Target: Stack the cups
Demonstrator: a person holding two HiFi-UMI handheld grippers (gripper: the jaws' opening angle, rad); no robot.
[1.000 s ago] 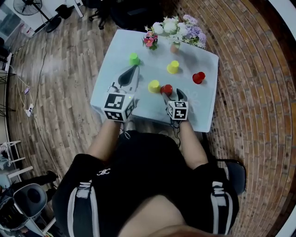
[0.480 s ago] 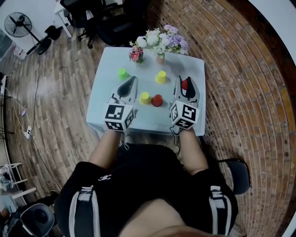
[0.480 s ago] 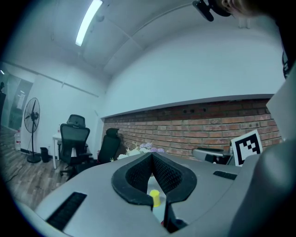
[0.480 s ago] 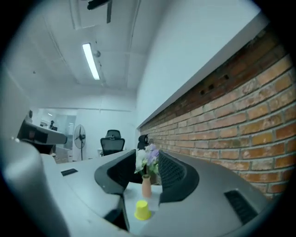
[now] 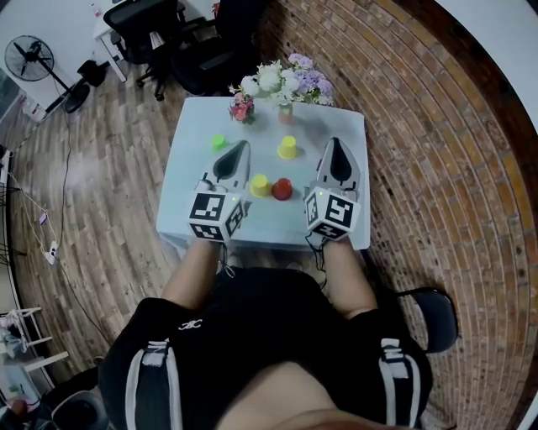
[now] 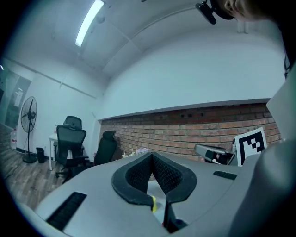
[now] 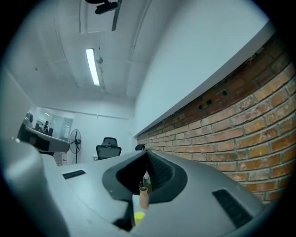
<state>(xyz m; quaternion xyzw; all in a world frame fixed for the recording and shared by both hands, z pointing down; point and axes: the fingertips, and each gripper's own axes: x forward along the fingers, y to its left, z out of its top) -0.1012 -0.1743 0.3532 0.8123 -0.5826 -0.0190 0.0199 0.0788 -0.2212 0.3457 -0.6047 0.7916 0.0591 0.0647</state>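
On the pale blue table [image 5: 195, 197] stand a green cup [image 5: 218, 142], a yellow cup [image 5: 287, 148], and a second yellow cup [image 5: 261, 185] next to a red cup [image 5: 282, 189]. My left gripper [image 5: 244, 147] hovers left of that pair, shut and empty. Over the table's right side my right gripper [image 5: 335, 144] is shut with nothing between its jaws; it covers the spot where another red cup stood. In the right gripper view the right gripper [image 7: 147, 157] points at a small vase [image 7: 144, 196] and a yellow cup [image 7: 138, 216]. The left gripper [image 6: 151, 159] shows shut jaws.
Flower vases [image 5: 280, 80] line the table's far edge. Office chairs [image 5: 160, 25] stand beyond it and a fan [image 5: 25, 59] at far left. A curved brick wall [image 5: 437, 151] runs along the right. The person's legs are at the table's near edge.
My right gripper left the red cup beside the yellow one, swung to the table's right side and shut. It now covers the other red cup. The left gripper has barely moved.
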